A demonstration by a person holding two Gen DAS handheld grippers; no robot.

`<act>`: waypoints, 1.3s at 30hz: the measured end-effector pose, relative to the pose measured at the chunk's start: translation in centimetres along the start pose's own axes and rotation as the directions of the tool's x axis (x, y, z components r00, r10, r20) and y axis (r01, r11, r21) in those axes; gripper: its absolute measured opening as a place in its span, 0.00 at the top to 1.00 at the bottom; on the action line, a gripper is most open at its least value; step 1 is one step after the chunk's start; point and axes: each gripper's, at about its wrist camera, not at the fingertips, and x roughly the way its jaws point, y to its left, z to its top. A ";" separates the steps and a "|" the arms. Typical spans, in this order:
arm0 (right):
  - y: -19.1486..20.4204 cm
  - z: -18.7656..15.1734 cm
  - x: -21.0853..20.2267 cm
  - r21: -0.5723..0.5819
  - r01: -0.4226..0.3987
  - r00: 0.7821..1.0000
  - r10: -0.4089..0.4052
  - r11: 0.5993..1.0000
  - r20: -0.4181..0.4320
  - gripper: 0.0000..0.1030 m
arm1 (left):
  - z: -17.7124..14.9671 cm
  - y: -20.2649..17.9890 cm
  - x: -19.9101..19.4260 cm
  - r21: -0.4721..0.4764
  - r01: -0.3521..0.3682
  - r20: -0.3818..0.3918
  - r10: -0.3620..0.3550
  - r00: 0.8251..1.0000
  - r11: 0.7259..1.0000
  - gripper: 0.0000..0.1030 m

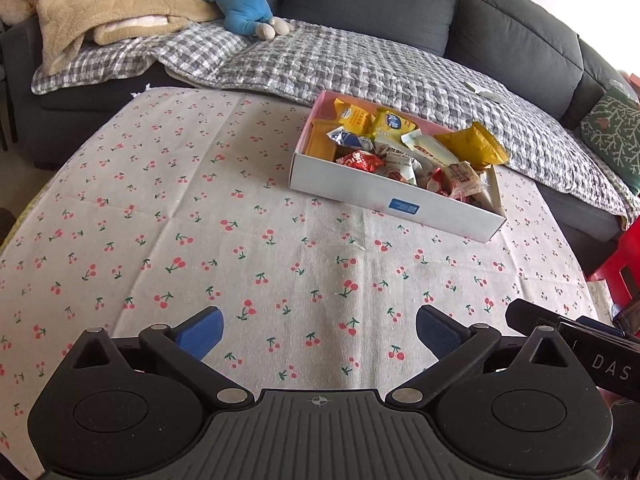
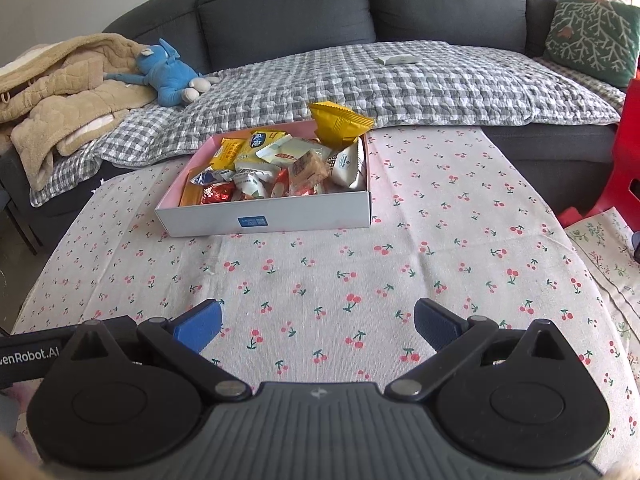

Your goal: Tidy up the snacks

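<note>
A shallow white box (image 1: 392, 200) with a pink inside sits on the cherry-print tablecloth (image 1: 200, 220), full of several wrapped snacks; a yellow packet (image 1: 476, 146) sticks up at its far right corner. The box also shows in the right wrist view (image 2: 280, 216), with the yellow packet (image 2: 340, 122) at its back. My left gripper (image 1: 319, 330) is open and empty over the cloth, well short of the box. My right gripper (image 2: 318, 326) is open and empty, also near the table's front. No loose snacks lie on the cloth.
A dark grey sofa (image 2: 360, 4) with a grey checked quilt (image 2: 360, 80) runs behind the table. A blue plush toy (image 2: 168, 76) and beige blankets (image 2: 60, 92) lie at its left. A green cushion (image 2: 592, 36) and a red stool (image 2: 628, 168) stand at the right.
</note>
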 end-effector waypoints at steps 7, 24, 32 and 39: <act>-1.0 -0.5 1.4 0.038 0.045 0.998 -0.043 0.998 -0.039 0.00 | -0.1 -0.3 0.0 0.013 -0.054 -0.002 0.054 0.999 0.998 0.00; -0.8 -0.8 2.2 0.014 0.076 0.993 -0.074 0.997 -0.087 0.00 | -0.9 -1.5 1.6 0.063 -0.170 -0.033 0.172 0.984 0.983 0.00; -1.1 -0.8 2.1 0.020 0.083 0.993 -0.081 0.996 -0.085 0.00 | -1.2 -1.7 1.3 0.066 -0.170 -0.026 0.172 0.985 0.983 0.00; -1.0 -0.9 1.8 0.009 0.081 0.994 -0.080 0.997 -0.080 0.00 | -1.7 -2.0 1.2 0.074 -0.172 -0.026 0.174 0.984 0.982 0.00</act>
